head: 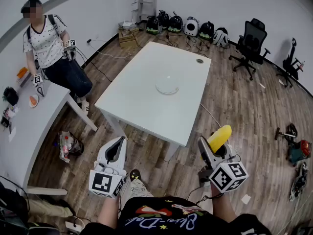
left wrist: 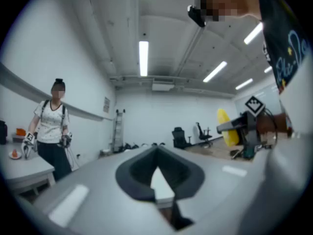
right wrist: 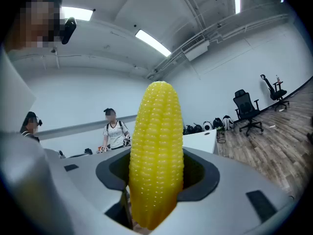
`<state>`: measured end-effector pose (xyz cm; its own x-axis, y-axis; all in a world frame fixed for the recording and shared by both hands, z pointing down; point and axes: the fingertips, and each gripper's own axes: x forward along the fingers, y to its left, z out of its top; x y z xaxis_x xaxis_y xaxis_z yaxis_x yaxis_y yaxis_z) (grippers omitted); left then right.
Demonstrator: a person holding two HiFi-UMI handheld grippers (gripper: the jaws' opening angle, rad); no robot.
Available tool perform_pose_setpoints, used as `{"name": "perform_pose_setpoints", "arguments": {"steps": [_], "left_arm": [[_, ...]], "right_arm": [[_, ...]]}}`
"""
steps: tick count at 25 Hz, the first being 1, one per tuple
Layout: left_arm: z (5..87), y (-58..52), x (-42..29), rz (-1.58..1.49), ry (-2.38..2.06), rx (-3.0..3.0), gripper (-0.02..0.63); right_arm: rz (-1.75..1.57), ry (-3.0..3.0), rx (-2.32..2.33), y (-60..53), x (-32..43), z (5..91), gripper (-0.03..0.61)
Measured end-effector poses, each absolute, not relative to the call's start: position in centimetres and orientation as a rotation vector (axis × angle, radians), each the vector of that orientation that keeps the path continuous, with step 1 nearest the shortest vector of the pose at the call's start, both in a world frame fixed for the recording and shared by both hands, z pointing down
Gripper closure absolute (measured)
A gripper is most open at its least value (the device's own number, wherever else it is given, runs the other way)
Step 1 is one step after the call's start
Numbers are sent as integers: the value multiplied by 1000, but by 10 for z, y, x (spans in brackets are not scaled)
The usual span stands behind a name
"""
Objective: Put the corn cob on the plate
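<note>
White rectangular table [head: 142, 106], standing on brown wood-plank floor [head: 234, 111].
Carrying one clear round glass plate [head: 167, 84], lying near its middle; a small round grommet [head: 199, 60] is sitting near the far right corner.

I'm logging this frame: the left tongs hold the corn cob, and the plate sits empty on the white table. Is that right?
Not quite: the right tongs hold the corn cob, as the right gripper view shows; the left tongs hold nothing. The plate does sit empty on the white table.
</note>
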<state>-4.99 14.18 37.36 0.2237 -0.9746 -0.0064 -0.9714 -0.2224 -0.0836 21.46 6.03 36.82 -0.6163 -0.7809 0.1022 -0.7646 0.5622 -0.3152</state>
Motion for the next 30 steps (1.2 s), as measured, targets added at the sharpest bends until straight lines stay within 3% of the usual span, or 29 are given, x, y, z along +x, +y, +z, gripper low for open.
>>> {"name": "perform_pose_setpoints", "arguments": {"steps": [9,16,20,30], "left_arm": [[373,62,-159,-80,1783,-2505,618],[390,13,-214,-19,1760,-2602,618],[391,-20,-216,94,1747,-2673,618],[365,-123,-170,20,1677,-2645,620]], "right_arm": [[-500,2656,-1430,0,97,359,327],[-547,2631,-1540,-25,49,373,327],[-578,2615,-1582,-43,53,374,327],[-556,2535,-1551,-135,84,359,327]]}}
